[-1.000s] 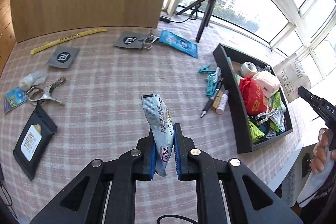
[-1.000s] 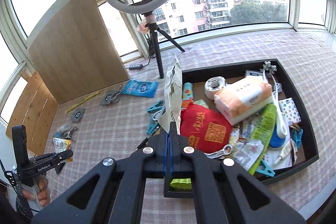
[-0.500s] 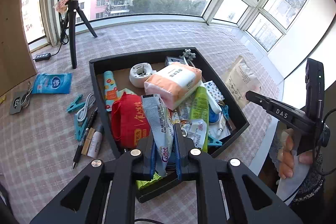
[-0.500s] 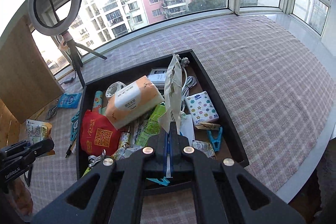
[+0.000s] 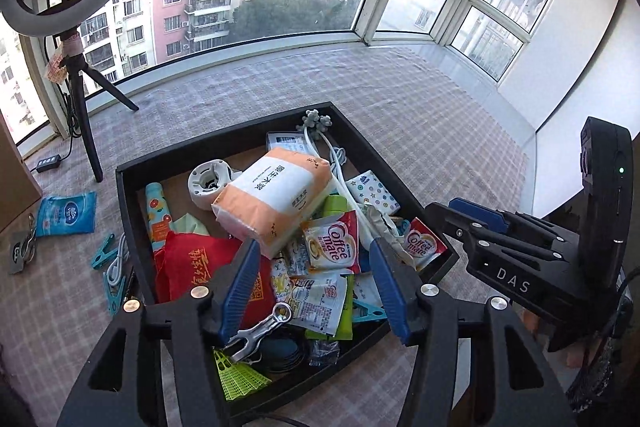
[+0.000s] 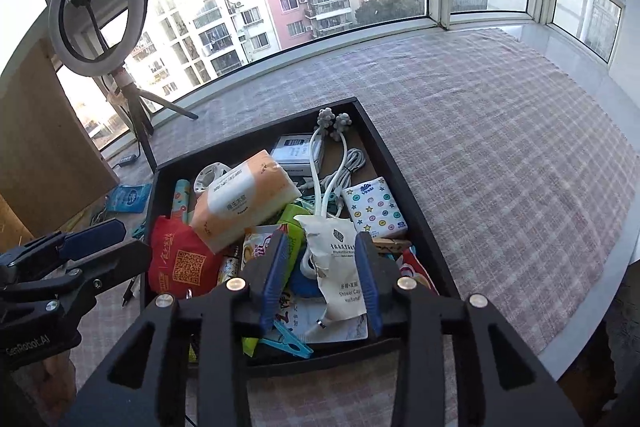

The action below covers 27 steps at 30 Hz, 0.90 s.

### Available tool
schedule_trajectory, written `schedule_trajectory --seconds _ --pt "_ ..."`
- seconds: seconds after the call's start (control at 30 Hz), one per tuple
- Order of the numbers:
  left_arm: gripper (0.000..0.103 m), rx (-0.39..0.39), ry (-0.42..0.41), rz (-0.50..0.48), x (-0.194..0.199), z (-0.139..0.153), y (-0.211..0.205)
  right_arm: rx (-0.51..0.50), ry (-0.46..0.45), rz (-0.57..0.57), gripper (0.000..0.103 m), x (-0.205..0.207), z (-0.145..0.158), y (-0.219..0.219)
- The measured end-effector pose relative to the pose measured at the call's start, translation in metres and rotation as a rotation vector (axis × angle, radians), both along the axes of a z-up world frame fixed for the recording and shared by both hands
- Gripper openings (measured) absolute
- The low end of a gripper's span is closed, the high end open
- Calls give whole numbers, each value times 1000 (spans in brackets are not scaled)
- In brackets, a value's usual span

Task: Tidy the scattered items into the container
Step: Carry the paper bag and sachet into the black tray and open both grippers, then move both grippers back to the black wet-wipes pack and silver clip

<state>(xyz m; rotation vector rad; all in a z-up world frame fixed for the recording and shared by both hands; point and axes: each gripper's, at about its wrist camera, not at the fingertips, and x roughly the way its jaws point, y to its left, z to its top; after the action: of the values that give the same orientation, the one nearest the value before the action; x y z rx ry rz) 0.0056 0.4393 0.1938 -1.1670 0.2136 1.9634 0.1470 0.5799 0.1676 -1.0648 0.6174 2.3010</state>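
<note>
Dropping two packets into the black tray (image 5: 132,223) at once, both hand-held grippers now stand apart and empty.

Half a second ago the left hand-held gripper (image 5: 316,287) pinched a coffee creamer sachet (image 5: 320,301) and the right hand-held gripper (image 6: 320,275) a white shower-cap packet (image 6: 334,267); both now lie on the heap inside. That leaves the blue wipes pack (image 5: 66,213) and teal clips (image 5: 103,255) out on the checked table (image 5: 420,115), beside a ring light (image 6: 98,13) and wide city windows.
</note>
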Motion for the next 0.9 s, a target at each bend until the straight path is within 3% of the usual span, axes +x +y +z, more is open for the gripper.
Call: schedule_trajectory --seconds 0.47,0.9 --pt "54 -46 -4 135 -17 -20 -87 -57 40 157 47 -38 0 -46" --pt "54 -111 -27 400 -48 -49 -252 -116 4 383 50 -123 -21 -139"
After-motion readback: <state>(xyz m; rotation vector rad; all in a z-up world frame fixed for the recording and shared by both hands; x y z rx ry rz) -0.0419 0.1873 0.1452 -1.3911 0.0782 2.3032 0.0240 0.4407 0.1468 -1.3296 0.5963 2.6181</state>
